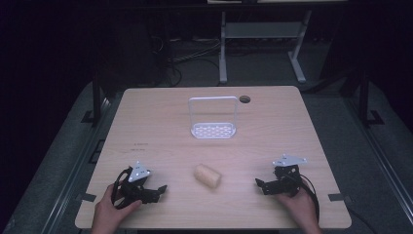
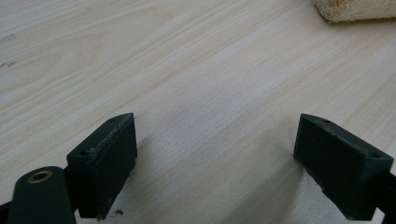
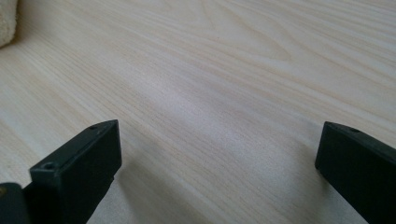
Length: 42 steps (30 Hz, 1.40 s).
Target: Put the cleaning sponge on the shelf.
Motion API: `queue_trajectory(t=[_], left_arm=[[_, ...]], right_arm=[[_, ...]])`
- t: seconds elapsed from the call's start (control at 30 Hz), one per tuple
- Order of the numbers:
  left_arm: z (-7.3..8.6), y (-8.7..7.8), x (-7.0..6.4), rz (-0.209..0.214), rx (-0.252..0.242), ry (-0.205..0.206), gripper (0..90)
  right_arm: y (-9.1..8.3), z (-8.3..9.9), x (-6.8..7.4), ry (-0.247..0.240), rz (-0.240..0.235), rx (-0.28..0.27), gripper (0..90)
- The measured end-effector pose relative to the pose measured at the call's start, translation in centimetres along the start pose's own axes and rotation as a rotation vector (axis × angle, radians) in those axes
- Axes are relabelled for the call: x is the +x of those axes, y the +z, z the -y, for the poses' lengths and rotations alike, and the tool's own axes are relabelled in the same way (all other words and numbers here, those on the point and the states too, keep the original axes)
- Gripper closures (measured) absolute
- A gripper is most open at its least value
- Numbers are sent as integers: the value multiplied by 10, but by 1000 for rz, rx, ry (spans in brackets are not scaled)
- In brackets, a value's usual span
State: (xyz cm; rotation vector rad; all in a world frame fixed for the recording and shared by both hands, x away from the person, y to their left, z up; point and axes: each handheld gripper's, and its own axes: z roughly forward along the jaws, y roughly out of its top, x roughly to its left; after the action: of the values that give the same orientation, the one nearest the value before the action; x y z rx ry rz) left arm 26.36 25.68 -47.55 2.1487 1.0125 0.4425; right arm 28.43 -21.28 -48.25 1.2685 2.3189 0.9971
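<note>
A pale yellow, rough cylinder, a loofah-like roll [image 1: 207, 176], lies on the wooden table [image 1: 160, 126] near the front middle. Its edge shows at the top right of the left gripper view [image 2: 355, 10] and at the top left of the right gripper view [image 3: 7, 21]. My left gripper [image 1: 158, 191] rests at the front left, held by a hand, jaws wide apart over bare wood [image 2: 215, 158]. My right gripper [image 1: 260, 184] rests at the front right, also wide open with nothing between the jaws [image 3: 217, 168]. Both point inward toward the roll.
A white wire rack [image 1: 213, 117] with a perforated base and upright frame stands at the table's middle back. A dark round hole [image 1: 244, 99] sits near the far edge. Beyond the table stand a desk's white legs [image 1: 223, 48] and cables on the floor.
</note>
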Motion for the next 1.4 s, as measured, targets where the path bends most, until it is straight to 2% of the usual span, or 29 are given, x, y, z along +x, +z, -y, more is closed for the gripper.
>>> queue_trajectory(t=[0.07,0.6,1.03,1.4], left_arm=[[0,0,0,0,0,0,128],[0,0,0,0,0,0,129],[0,0,0,-1,0,-1,129],[0,0,0,0,0,-1,129]], right_arm=[[1,0,2,-17,13,9,4],[3,-3,3,-18,10,16,5],[10,-17,10,-55,-2,45,5],[14,-37,16,-87,-30,27,5]])
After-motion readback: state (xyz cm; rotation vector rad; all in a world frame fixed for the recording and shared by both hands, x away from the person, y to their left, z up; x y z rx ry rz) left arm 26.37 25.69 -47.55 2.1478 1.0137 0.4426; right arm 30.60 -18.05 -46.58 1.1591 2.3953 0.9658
